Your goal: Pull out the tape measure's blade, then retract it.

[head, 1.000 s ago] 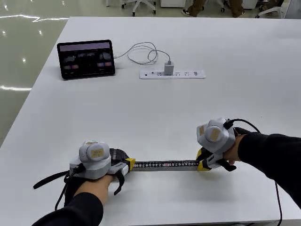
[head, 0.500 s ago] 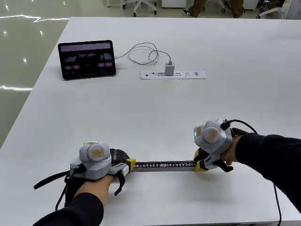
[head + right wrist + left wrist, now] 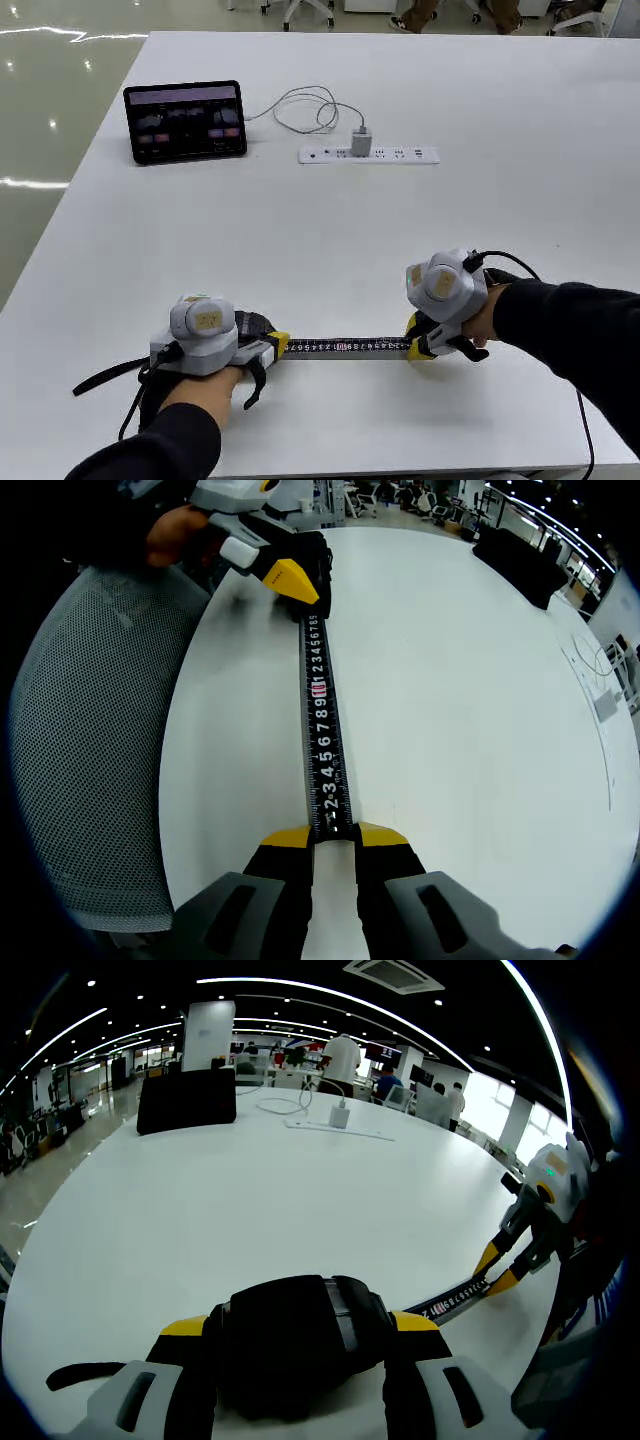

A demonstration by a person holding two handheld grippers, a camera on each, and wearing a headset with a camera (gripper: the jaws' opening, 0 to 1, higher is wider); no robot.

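A black tape measure case (image 3: pixel 295 1345) with a dark strap sits between the yellow-tipped jaws of my left gripper (image 3: pixel 268 348), which is shut on it near the table's front left. Its black blade (image 3: pixel 345 347) with white numbers runs flat along the table to the right. My right gripper (image 3: pixel 413 349) is shut on the blade's end (image 3: pixel 333 830). In the right gripper view the blade (image 3: pixel 319 720) stretches away to the case (image 3: pixel 312 568) and the left gripper. In the left gripper view the right gripper (image 3: pixel 497 1267) pinches the blade at far right.
A dark tablet (image 3: pixel 185 121) stands at the back left. A white power strip (image 3: pixel 368 155) with a charger and looped cable (image 3: pixel 300 112) lies behind the middle. The white table (image 3: pixel 330 240) has wide free room between them and the grippers. A mesh chair (image 3: pixel 90 750) stands beside the table edge.
My right gripper has moved a little to the left, toward the case, and the exposed length of blade is shorter. The left gripper has stayed in place.
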